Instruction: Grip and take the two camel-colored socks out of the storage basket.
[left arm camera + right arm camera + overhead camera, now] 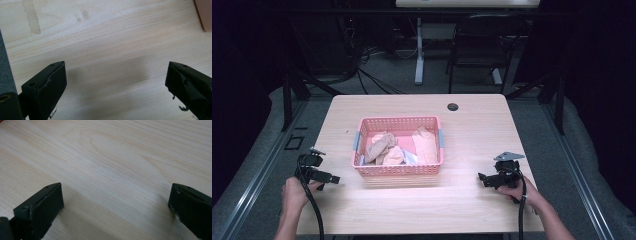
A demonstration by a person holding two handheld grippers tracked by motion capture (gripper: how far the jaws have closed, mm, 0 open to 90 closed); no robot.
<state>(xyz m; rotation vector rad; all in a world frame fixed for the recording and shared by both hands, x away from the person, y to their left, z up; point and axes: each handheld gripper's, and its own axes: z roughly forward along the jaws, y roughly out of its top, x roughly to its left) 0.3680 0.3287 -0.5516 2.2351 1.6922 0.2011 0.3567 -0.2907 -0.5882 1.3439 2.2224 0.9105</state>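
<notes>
From the high view, a pink basket point(398, 146) sits mid-worktop point(472, 125), holding crumpled tan cloths point(384, 146) and a bit of pale blue material. The left gripper point(328, 180) hovers just beside the basket's near left corner; the right gripper point(484, 179) is held farther off on the other side, its grey plate on top. Neither touches anything.

The left gripper view adds what the high view cannot — jaws spread wide over bare wood, nothing between them, with the basket's pink corner point(204, 13) at the upper right edge. The right gripper view likewise shows jaws wide apart and empty above plain wood grain — no basket there.
</notes>
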